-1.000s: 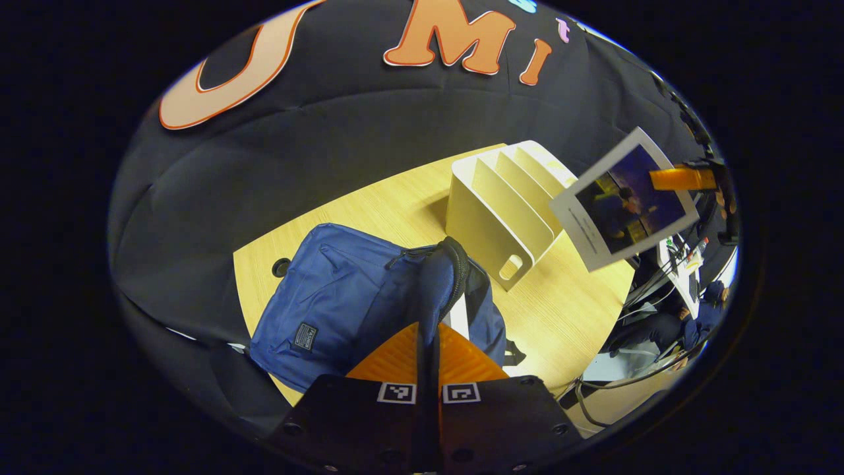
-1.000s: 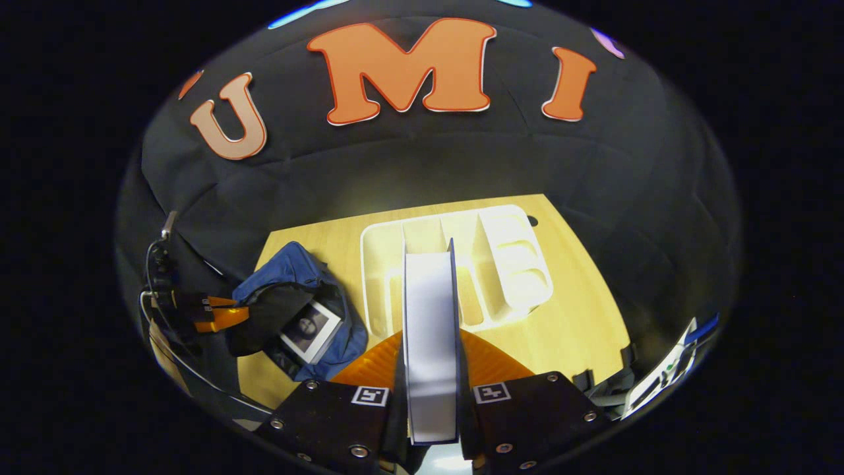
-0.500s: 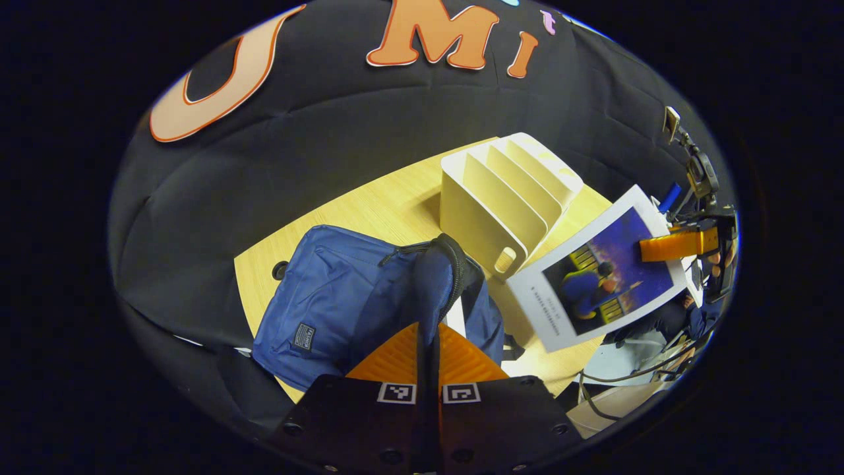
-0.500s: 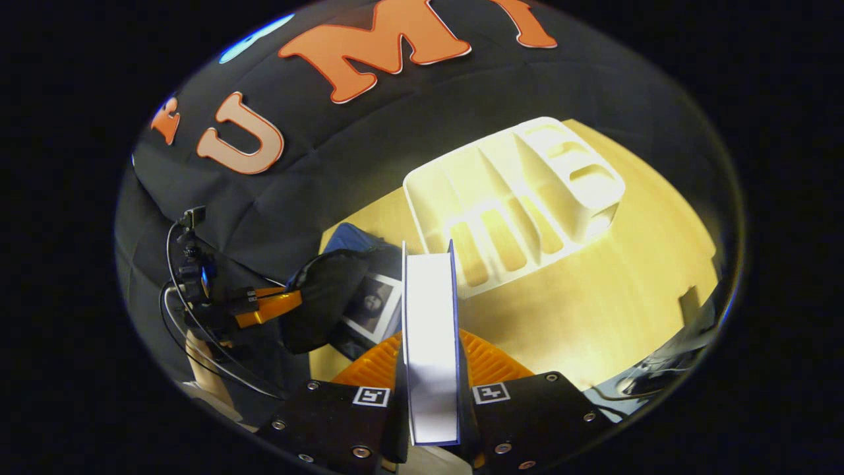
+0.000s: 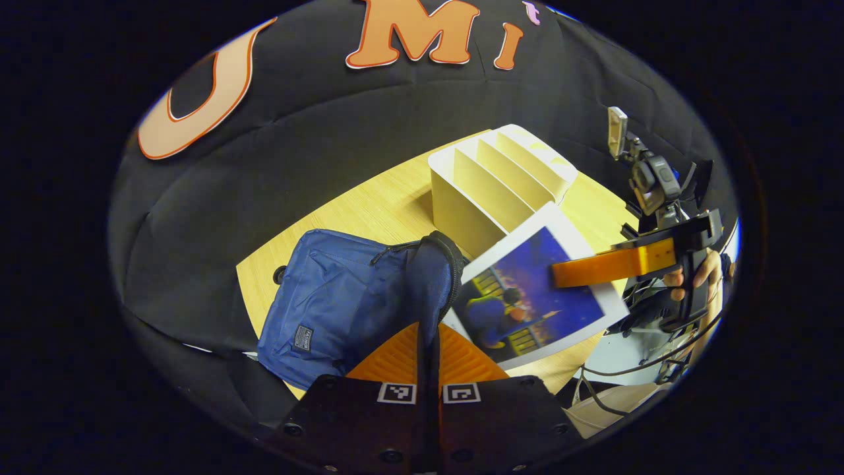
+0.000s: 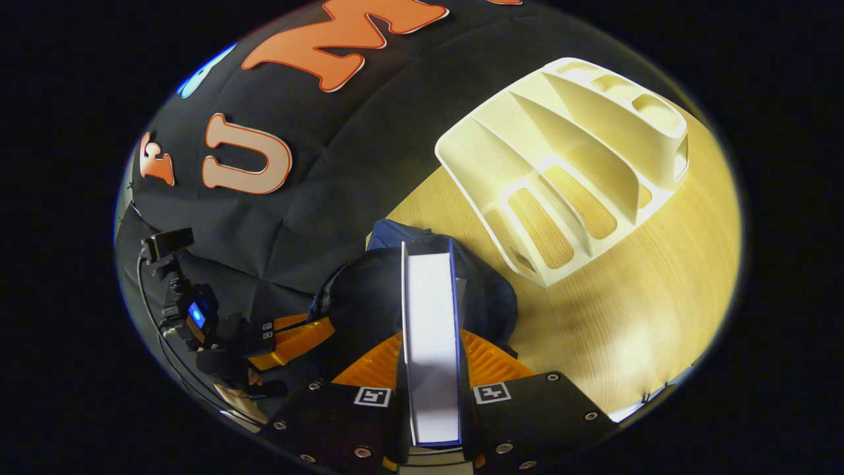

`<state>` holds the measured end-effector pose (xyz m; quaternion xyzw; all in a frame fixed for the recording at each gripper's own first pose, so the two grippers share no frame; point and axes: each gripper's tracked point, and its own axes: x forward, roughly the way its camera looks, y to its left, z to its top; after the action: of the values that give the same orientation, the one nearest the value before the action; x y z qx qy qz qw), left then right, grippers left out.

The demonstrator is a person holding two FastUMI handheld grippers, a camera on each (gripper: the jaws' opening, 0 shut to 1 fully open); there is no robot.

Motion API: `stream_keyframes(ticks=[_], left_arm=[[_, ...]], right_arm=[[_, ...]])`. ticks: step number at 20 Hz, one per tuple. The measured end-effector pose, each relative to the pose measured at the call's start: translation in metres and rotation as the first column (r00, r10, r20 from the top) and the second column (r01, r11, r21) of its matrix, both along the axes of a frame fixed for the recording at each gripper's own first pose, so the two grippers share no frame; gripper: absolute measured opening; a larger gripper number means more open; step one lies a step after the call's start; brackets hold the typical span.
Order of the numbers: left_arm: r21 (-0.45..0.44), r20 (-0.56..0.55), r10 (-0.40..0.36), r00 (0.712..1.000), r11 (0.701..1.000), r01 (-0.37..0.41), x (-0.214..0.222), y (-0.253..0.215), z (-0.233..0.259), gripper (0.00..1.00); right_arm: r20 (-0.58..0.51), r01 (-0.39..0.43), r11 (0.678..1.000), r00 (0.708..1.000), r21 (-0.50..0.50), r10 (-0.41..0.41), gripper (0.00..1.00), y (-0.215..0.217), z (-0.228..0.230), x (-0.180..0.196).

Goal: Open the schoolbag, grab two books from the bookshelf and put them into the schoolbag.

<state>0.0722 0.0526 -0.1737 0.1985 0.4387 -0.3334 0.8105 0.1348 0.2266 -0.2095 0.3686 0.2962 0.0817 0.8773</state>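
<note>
My left tongs (image 5: 428, 343) are clamped on the blue schoolbag's (image 5: 343, 303) opening rim; right tongs (image 6: 432, 369) grip the book (image 5: 534, 290) right over the mouth, white bookshelf (image 5: 494, 185) just beside, bare surface (image 6: 633, 303) beyond.

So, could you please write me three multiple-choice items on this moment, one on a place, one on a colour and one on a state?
1. Where is the book held by the right gripper?
A. In the bookshelf
B. Above the schoolbag's opening
C. Flat on the table

2. What colour is the schoolbag?
A. Blue
B. Red
C. Green

3. What state is the left gripper in?
A. Wide open
B. Shut on the book
C. Shut on the schoolbag's flap

Key: 1 B, the book hangs over the schoolbag's mouth beside the white bookshelf; 2 A, its fabric is blue; 3 C, the fingers pinch the flap's edge.
</note>
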Motion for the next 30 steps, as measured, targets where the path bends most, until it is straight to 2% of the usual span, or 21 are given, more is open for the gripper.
stream_keyframes(ticks=[4,8,10,14,16,17,19,20,24,30], left_arm=[[-0.001,0.031,-0.011,0.999,1.000,0.011,0.001,-0.003,0.010,0.01],[-0.022,0.049,-0.029,0.998,0.999,0.030,-0.004,-0.013,0.021,0.01],[-0.038,0.048,-0.030,0.998,0.999,0.032,-0.005,-0.016,0.024,0.01],[-0.048,0.041,-0.018,0.999,0.999,0.020,-0.004,-0.014,0.027,0.01],[-0.049,0.035,0.004,0.999,0.999,-0.002,-0.001,-0.004,0.024,0.01],[-0.054,0.024,0.015,1.000,0.998,-0.013,-0.003,-0.003,0.022,0.01],[-0.066,0.006,0.025,1.000,0.997,-0.025,-0.006,-0.001,0.018,0.01],[-0.070,0.007,0.027,1.000,0.997,-0.027,-0.006,-0.001,0.019,0.01],[-0.081,0.007,0.036,0.999,0.996,-0.035,-0.002,-0.001,0.016,0.01],[-0.112,-0.031,0.060,0.998,0.992,-0.063,-0.004,-0.004,0.006,0.02]], right_arm=[[0.025,0.006,0.996,1.000,0.088,-0.008,0.31,0.034,-0.015,0.029],[0.049,0.067,0.983,0.996,0.172,-0.076,0.31,0.068,-0.028,0.056],[0.062,0.084,0.981,0.993,0.175,-0.096,0.30,0.086,-0.033,0.063],[-0.002,0.069,0.987,0.998,0.147,-0.069,0.33,0.104,-0.046,0.065],[-0.070,0.088,0.995,0.994,0.050,-0.084,0.40,0.093,-0.061,0.061],[-0.095,0.086,0.996,0.992,0.019,-0.084,0.73,0.091,-0.067,0.059],[-0.135,0.085,0.996,0.987,-0.001,-0.084,0.77,0.089,-0.074,0.054],[-0.150,0.074,0.997,0.986,-0.008,-0.074,0.97,0.089,-0.075,0.050],[-0.192,0.035,0.995,0.980,-0.092,-0.052,0.97,0.074,-0.078,0.032],[-0.157,0.083,0.989,0.982,-0.120,-0.101,0.97,0.029,-0.055,0.009]])
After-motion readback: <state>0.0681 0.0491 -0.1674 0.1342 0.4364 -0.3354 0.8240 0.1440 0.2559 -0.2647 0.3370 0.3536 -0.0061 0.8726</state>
